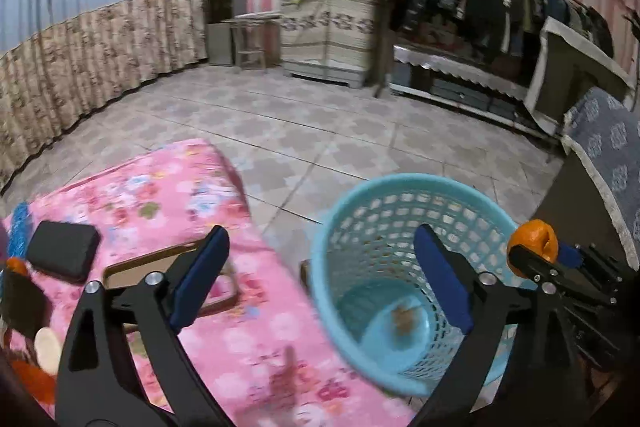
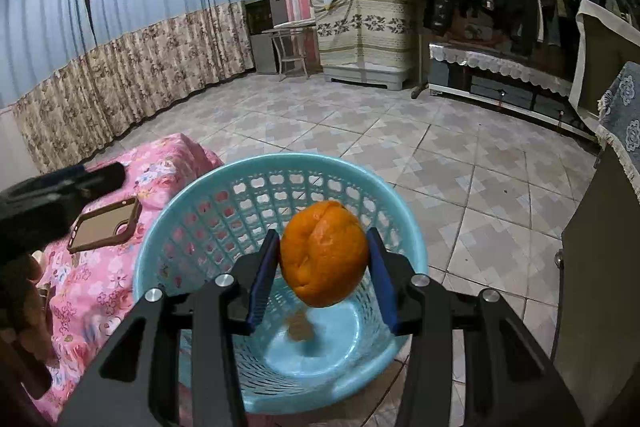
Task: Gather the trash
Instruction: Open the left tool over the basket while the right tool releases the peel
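Holding orange peel [image 2: 324,253] over blue basket [image 2: 280,163], R gripper [image 2: 324,267] clamped; L gripper [image 1: 320,279] wide, empty.

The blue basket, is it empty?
Not quite. The blue basket has one small brownish scrap on its bottom; the orange is above it.

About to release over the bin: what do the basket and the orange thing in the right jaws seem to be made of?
The basket looks like moulded plastic, light blue and smooth: lattice holes in the wall, a solid rim. The orange thing looks like citrus peel, dimpled and creased; whether fruit remains inside cannot be told.
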Demonstrator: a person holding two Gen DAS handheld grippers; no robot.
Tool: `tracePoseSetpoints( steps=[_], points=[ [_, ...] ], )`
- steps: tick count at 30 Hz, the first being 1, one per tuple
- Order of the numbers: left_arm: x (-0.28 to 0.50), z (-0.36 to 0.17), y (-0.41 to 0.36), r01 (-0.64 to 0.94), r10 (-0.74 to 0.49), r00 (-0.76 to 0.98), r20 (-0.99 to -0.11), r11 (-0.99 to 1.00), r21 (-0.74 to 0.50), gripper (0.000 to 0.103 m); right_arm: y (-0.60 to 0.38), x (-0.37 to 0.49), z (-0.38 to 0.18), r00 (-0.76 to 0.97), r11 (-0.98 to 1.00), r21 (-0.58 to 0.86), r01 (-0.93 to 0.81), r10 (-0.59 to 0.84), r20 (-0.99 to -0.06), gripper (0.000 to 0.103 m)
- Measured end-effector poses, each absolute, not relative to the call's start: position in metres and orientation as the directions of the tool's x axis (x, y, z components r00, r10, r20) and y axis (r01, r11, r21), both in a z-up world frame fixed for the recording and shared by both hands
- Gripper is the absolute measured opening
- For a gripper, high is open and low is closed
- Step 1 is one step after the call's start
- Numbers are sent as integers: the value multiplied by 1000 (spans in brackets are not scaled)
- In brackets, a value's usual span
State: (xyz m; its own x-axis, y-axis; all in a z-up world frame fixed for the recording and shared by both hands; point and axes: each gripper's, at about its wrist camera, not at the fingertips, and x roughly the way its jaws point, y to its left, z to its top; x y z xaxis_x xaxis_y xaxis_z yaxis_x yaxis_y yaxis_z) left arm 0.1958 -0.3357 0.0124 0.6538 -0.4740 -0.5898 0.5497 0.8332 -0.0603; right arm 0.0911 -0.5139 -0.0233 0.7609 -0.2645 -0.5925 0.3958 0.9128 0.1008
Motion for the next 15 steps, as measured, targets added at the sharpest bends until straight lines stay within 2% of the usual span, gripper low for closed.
tracePoseSetpoints(
  steps=[13, 14, 15],
  points=[
    [184, 22, -263, 441, -387, 730, -563, 896, -45, 97, -497, 121, -33, 750, 924, 79, 375, -251, -612, 48],
    [184, 24, -260, 441, -388, 732, -561, 896, -45, 97, -497, 120, -32, 751, 923, 80, 377, -255, -609, 51],
    [183, 25, -259, 440, -387, 735, -556, 897, -43, 97, -496, 118, -30, 756, 920, 79, 383, -264, -599, 67]
  ],
)
